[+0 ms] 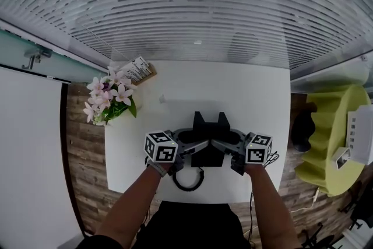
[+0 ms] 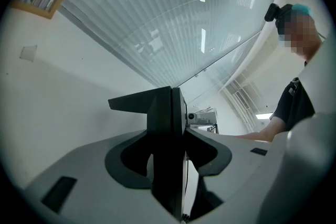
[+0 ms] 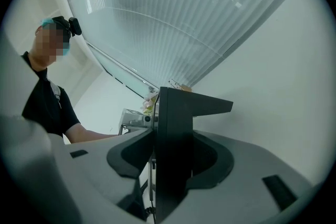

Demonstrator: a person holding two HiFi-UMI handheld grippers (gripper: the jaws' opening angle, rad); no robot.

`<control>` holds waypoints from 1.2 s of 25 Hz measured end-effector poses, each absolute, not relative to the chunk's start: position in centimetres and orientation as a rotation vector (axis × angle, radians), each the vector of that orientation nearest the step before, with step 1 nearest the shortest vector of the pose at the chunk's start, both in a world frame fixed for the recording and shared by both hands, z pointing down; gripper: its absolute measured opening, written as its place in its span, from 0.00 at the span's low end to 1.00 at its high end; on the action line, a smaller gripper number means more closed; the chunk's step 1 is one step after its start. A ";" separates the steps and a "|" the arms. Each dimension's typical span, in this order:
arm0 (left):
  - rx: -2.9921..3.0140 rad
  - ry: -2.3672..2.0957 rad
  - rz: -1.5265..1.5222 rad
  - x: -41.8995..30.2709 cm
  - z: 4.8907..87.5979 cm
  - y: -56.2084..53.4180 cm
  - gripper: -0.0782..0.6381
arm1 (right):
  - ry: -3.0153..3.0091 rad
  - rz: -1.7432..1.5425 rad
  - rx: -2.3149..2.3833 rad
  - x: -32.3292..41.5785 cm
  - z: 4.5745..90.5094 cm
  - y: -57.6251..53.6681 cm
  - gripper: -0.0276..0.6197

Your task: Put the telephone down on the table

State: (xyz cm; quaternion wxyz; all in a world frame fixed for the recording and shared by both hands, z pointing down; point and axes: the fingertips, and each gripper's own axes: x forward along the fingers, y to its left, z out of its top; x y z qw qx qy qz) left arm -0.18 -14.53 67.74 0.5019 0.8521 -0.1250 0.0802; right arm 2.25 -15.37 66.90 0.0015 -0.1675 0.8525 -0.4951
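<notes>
Clamping the black telephone (image 1: 208, 138) from both sides, the two grippers hold it between them. The left gripper (image 2: 170, 152) has its jaws closed on one upright edge of the telephone (image 2: 164, 113), the grey pads pressed against both faces. The right gripper (image 3: 170, 157) grips the opposite edge (image 3: 178, 107) the same way. From above, the left gripper (image 1: 194, 146) reaches in from the left and the right gripper (image 1: 224, 143) from the right, each roughly level and pointing at the other. The telephone sits over the near part of the white table (image 1: 256, 84), with its two raised ends toward the far side; whether its base touches the top I cannot tell. A black cord (image 1: 187, 181) loops below it near the front edge. Pink flowers (image 1: 108, 96) stand at the table's left side, with a printed card (image 1: 139, 69) just beyond them. A yellow-green chair (image 1: 332, 137) stands off to the right on the wooden floor (image 1: 84, 160).
</notes>
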 end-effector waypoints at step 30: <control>1.993 -0.378 0.214 -2.2 68.5 -15.2 0.50 | 2.534 -1.748 -0.698 4.8 68.0 -16.6 0.44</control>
